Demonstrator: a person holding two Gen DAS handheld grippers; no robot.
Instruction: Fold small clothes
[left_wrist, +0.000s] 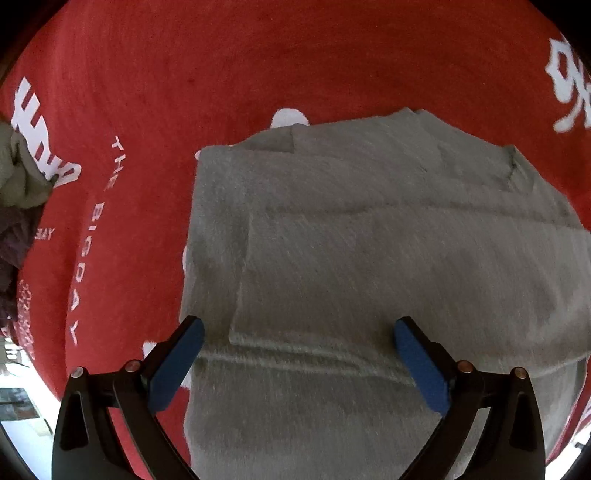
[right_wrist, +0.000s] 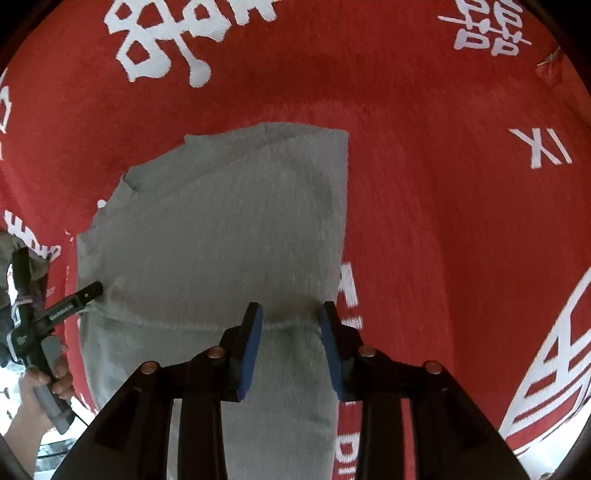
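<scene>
Left wrist view: grey garment (left_wrist: 369, 240) lies flat on the red printed cloth (left_wrist: 221, 74) over the worktop, already folded in on itself — layered edges visible, one fold edge running across between the pads.
Left gripper (left_wrist: 297, 349): fingers wide apart, holding nothing, poised over the near part of the garment.
Right gripper (right_wrist: 290, 332): fingers partly apart, straddling a seam or fold line on the garment's near right side — contact not clear.
Motion blur: both views streaky, fine detail unreliable.
Other clothes (left_wrist: 18, 206): bunched at far left, well apart from the grey piece.
Step in hand (judgement): grab the near edge for the next fold.
How to do it well: both grippers pinch all layers at matching points, lift level, lay over so edges line up — don't drag the bottom layer.
</scene>
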